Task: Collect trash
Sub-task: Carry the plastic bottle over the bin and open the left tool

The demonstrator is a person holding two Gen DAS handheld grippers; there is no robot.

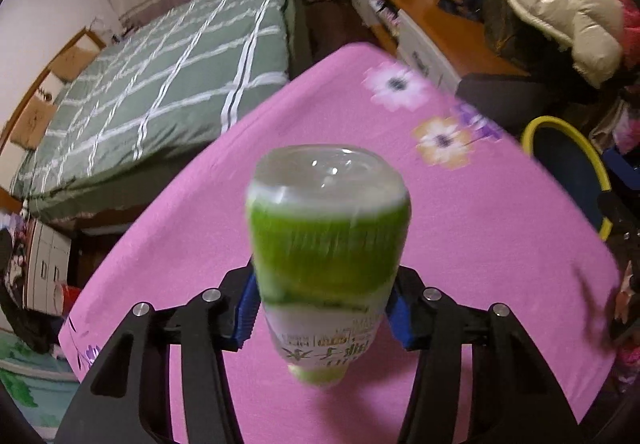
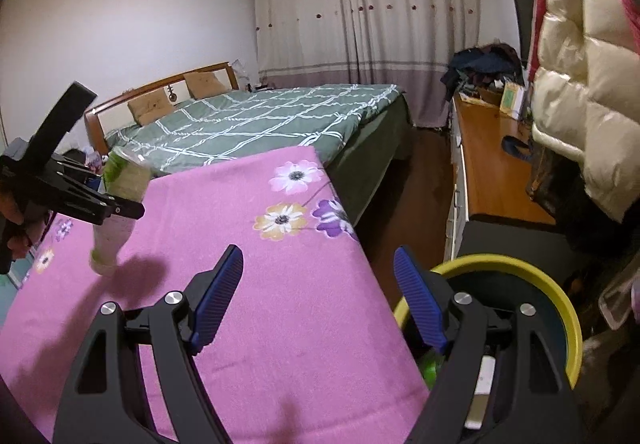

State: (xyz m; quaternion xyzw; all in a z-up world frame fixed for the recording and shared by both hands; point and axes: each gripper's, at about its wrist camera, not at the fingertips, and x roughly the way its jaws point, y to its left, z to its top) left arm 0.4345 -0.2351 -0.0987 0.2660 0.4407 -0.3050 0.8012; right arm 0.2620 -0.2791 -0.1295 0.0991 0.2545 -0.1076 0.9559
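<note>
One clear green-labelled bottle (image 1: 326, 244), cap downward, blurred

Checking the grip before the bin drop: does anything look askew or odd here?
The bottle is upside down in the left tool, cap end hanging just above the pink cloth. Nothing looks spilled or damaged.
</note>
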